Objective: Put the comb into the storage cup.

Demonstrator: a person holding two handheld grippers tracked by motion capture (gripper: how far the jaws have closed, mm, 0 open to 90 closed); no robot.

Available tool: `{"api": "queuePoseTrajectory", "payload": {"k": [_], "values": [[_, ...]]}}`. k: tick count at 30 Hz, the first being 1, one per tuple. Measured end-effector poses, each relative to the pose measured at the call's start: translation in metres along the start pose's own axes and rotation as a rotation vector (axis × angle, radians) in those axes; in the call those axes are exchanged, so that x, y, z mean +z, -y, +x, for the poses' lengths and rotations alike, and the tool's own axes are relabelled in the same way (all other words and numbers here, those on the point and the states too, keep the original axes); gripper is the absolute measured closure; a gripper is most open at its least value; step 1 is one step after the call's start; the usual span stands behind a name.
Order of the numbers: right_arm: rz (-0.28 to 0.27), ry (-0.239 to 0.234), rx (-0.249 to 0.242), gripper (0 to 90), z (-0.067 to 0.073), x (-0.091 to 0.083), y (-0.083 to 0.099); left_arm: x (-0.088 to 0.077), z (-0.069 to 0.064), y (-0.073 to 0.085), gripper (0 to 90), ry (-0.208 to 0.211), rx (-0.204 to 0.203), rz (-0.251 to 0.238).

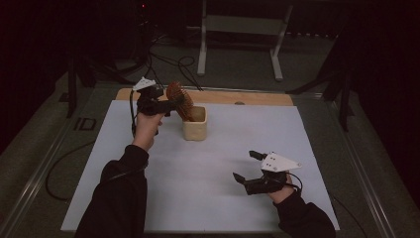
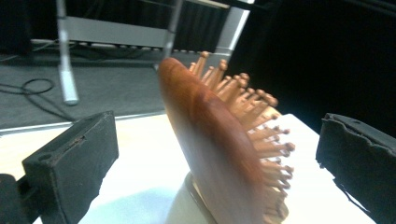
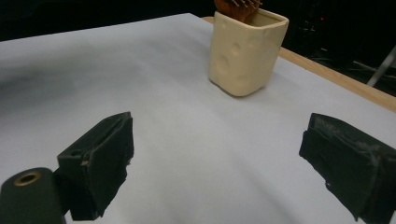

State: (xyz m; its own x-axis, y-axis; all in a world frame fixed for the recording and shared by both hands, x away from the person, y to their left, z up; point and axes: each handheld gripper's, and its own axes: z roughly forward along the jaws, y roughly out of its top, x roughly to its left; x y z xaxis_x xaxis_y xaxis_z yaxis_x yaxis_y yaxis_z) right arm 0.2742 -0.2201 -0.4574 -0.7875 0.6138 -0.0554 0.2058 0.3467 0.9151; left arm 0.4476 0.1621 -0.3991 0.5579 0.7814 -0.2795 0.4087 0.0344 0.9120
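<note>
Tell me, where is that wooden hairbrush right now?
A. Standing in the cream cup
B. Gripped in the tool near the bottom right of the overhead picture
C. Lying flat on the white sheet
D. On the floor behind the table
A: the wooden hairbrush stands handle-down in the cream cup, its bristled head leaning out above the rim, and the left tool has its jaws open on either side of it without touching.
</note>
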Motion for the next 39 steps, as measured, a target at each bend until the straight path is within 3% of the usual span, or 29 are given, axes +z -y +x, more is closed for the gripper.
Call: {"api": "queuePoseTrajectory", "payload": {"k": [3, 14, 21, 31, 39], "values": [[0.0, 0.003, 0.004, 9.0, 0.0, 0.0, 0.0, -0.006, 0.0, 0.001, 0.0, -0.003, 0.037, 0.012], [0.013, -0.006, -0.002, 8.9, 0.0, 0.001, 0.002, -0.019, 0.002, 0.007, 0.0, 0.048, 0.124, 0.072], [0.017, -0.001, 0.012, 8.9, -0.002, -0.001, 0.005, -0.029, 0.005, 0.015, 0.0, 0.046, 0.165, 0.122], [0.016, 0.018, 0.015, 8.9, -0.005, -0.009, 0.01, -0.047, 0.002, 0.023, 0.0, 0.098, 0.194, 0.13], [0.029, 0.027, 0.018, 9.0, -0.007, -0.011, 0.014, -0.072, -0.005, 0.035, 0.0, 0.126, 0.226, 0.125]]}}
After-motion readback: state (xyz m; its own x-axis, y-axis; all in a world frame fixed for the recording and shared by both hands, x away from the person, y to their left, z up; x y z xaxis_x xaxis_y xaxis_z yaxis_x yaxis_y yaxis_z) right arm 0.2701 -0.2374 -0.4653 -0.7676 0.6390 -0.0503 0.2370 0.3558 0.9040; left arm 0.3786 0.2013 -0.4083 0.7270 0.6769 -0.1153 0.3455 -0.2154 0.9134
